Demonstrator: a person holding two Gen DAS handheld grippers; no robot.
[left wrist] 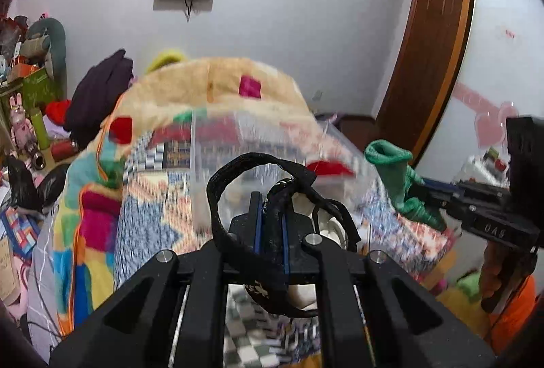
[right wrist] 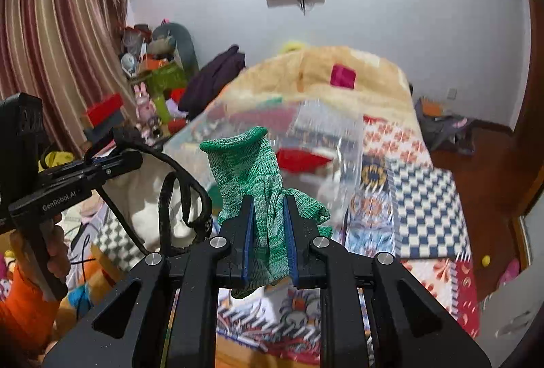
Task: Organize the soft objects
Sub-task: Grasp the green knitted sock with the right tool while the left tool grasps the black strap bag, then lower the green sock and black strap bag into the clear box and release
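Two grippers hang above the bed, each clamped on something soft. Left gripper (left wrist: 271, 218) pinches a black strap (left wrist: 238, 194) that loops up over its fingers. Right gripper (right wrist: 268, 225) is closed on a green knitted glove (right wrist: 251, 170), cuff upward. Just beyond both sits a clear plastic box (right wrist: 326, 136) on the patterned quilt (right wrist: 425, 198); something red (right wrist: 299, 160) shows through its wall, but blur hides whatever else it holds
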